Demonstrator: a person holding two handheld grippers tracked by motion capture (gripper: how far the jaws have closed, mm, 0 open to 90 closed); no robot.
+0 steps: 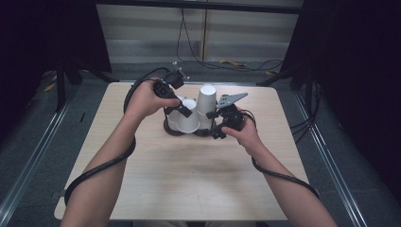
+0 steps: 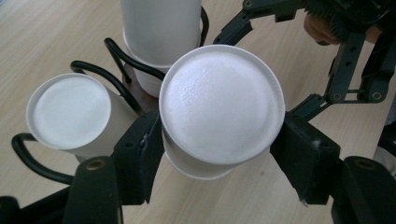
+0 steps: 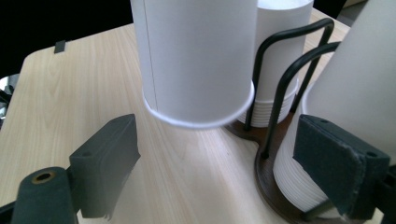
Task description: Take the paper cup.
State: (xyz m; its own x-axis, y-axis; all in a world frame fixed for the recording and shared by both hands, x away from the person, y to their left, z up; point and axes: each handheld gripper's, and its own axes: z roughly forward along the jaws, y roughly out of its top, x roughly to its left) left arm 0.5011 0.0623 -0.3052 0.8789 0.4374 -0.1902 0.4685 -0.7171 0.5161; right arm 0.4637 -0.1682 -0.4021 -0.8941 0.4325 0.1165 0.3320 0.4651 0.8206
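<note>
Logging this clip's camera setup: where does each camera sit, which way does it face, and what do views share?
High view: above the table, looking forward and down; both forearms and each hand-held gripper show.
Left gripper view: rides the left hand-held gripper, looking down on the upside-down white cup clamped between its jaws.
Right gripper view: rides the right hand-held gripper, jaws open, facing the wire cup rack.
Shared: the held cup and rack.

A pale wooden table (image 1: 189,175) stands on a grey floor (image 1: 42,142); black cables (image 1: 227,64) and yellow bits lie beyond it, under dark curtains (image 1: 359,71).
</note>
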